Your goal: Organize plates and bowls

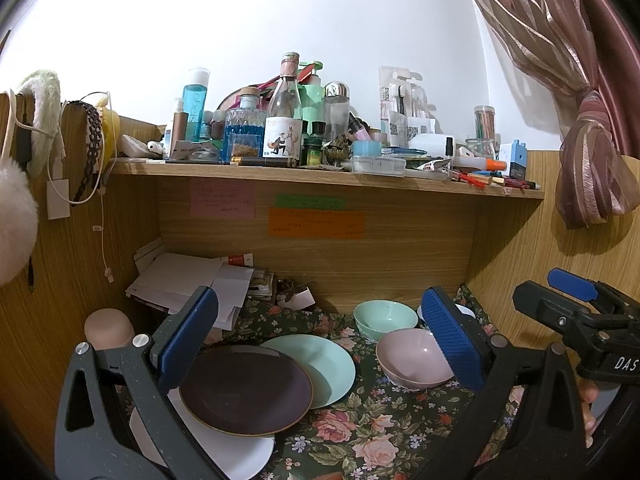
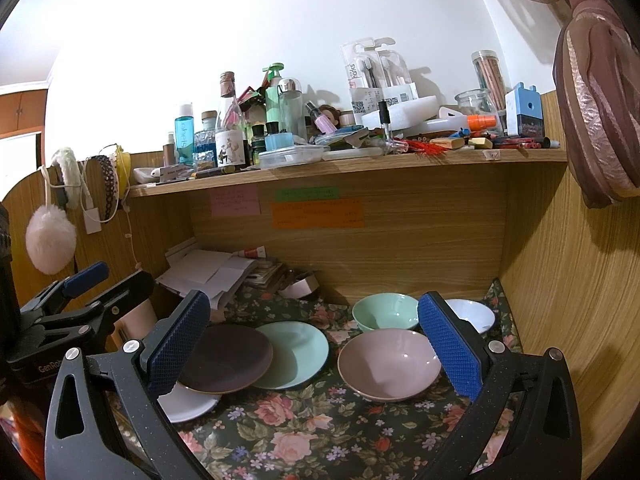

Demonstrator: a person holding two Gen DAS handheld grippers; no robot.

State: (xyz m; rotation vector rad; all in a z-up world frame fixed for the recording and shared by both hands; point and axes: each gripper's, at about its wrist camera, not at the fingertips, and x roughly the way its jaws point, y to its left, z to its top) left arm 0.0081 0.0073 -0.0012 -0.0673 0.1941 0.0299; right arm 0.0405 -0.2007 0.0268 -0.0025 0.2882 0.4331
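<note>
Hovering over the floral cloth [image 2: 304,432], left gripper [image 1: 320,344] and right gripper [image 2: 316,348] both spread wide, holding nothing. Plates at 9 o'clock: dark plate [image 2: 228,364] overlaps mint plate [image 2: 296,354] and rides on white plate [image 2: 188,402]. Bowls at 3 o'clock: pink bowl [image 2: 390,364] nearest, mint bowl [image 2: 384,312] and white bowl [image 2: 476,314] behind.

Risk, as judged: glossy, round, thin rims may slip from the textured blue pads [image 2: 180,344]; lifting the dark plate could drag its neighbours; soft cloth may bunch.
</note>
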